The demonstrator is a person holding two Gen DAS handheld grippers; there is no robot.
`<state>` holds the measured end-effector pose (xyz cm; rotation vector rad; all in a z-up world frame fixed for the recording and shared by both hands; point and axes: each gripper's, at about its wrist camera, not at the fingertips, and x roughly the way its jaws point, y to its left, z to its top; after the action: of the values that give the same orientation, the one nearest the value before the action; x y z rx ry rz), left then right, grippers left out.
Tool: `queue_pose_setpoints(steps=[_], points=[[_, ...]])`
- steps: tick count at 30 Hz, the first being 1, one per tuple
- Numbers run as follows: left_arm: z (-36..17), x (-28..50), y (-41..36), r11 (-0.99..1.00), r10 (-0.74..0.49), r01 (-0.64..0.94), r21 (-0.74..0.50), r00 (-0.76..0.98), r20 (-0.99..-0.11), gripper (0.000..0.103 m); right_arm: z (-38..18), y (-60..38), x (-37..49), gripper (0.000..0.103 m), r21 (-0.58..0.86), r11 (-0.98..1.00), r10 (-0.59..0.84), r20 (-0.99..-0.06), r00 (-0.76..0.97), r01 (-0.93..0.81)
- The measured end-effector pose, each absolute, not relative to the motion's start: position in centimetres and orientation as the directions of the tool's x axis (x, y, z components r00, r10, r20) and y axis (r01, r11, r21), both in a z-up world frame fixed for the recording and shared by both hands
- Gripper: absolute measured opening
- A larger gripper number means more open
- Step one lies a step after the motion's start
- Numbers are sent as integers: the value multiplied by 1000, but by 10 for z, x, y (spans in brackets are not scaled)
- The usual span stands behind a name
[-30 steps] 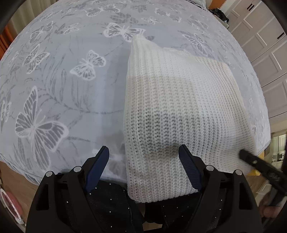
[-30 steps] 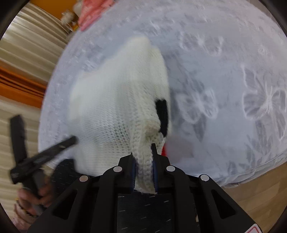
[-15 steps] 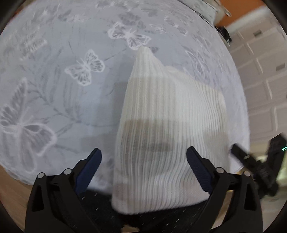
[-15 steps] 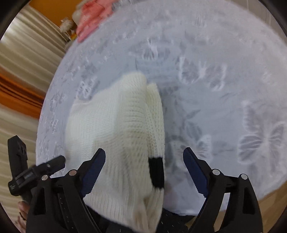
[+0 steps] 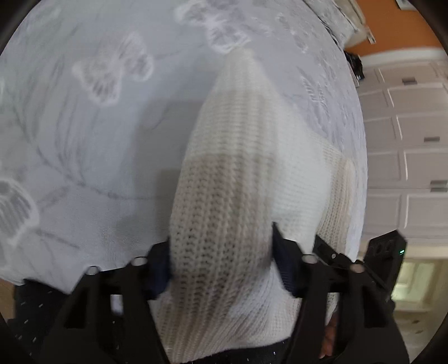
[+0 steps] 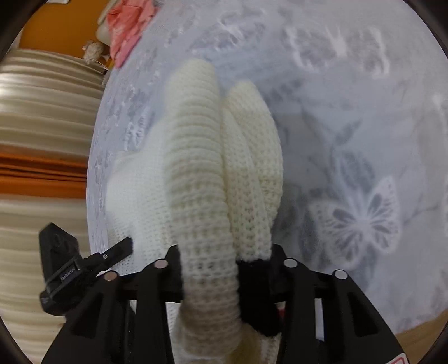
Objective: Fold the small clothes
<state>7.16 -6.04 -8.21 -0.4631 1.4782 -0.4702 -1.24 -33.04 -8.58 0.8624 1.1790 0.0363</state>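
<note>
**Gathering the sweater for a fold**

On the butterfly-print bed point(image 5: 98, 168), a white sweater point(image 5: 246, 173) lies bunched. The left gripper point(image 5: 221, 260) and right gripper point(image 6: 224, 263) are closing on its near folds. Next, probably: lift together and lay it flat.

One white knitted sweater point(image 5: 246, 173) is seen on one bed cover point(image 5: 84, 140) with butterflies on it. Two black grippers are counted: the left gripper point(image 5: 221, 252) and the right gripper point(image 6: 224, 254). One black cuff point(image 6: 256, 294) is seen on the sweater. One pink cloth point(image 6: 127, 25) is seen far back. Four drawer handles are counted on the cupboard point(image 5: 406, 140).
</note>
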Motion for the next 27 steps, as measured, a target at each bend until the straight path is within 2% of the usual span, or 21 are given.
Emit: queue_pose_setpoints(steps=[3,8,14,20,27], points=[[-39,67,-70,827,-561,106,-552,83,-824,49,-48,-327,-22,35,617,699,428,-766,481,360],[52,44,-81,828,-548,272,-491,207,-810,49,32,-314,-40,35,582,772,363,-734,574,255],[144,27,-72,821,-555,373,-432,344,-757,51,123,-292,-60,36,557,820,325,-642,694,131],[204,15,-42,831,-544,409,-376,463,-700,52,181,-252,-58,36,543,840,336,-554,762,24],[238,21,0,846,-523,423,-324,539,-660,52,209,-207,-37,36,532,845,362,-504,784,-48]])
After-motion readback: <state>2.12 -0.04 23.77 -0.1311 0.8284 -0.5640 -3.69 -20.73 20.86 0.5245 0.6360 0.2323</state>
